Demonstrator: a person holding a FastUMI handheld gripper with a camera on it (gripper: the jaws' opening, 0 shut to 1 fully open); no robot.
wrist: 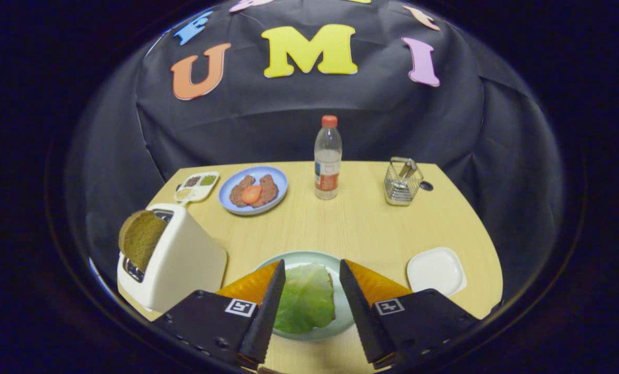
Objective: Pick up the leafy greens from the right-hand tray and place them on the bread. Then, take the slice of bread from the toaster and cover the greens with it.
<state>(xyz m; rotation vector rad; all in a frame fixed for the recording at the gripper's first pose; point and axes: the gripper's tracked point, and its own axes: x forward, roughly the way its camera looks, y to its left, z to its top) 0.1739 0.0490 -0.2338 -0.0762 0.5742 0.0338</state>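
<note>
- The gripper [312, 291] was released, its fingers spread wide and gripping nothing.
- The greens [305, 297], one pale leaf, lay between the fingers on a light green plate [340, 311] at the near edge of the desk [351, 228].
- A thin brown edge just right of the leaf looked like the bread beneath it; little of it could be made out.
- Whether the fingers touched the plate could not be told.
- The toaster [179, 265] stood on the desk to the left of the plate, tilted in this view, with a brown slice [142, 239] sticking up out of its slot.
- A white tray [436, 271] sat on the desk to the right of the plate, near it but apart.
- Beyond the fingers, a blue plate [275, 200] held two brown patties and a red slice on top of them.
- Left of the blue plate lay a small divided dish [197, 187] with dark and green fillings.
- A clear bottle [327, 158] with a red cap stood upright near the middle of the far side.
- A wire basket [402, 183] stood to the bottle's right, well apart from it.
</note>
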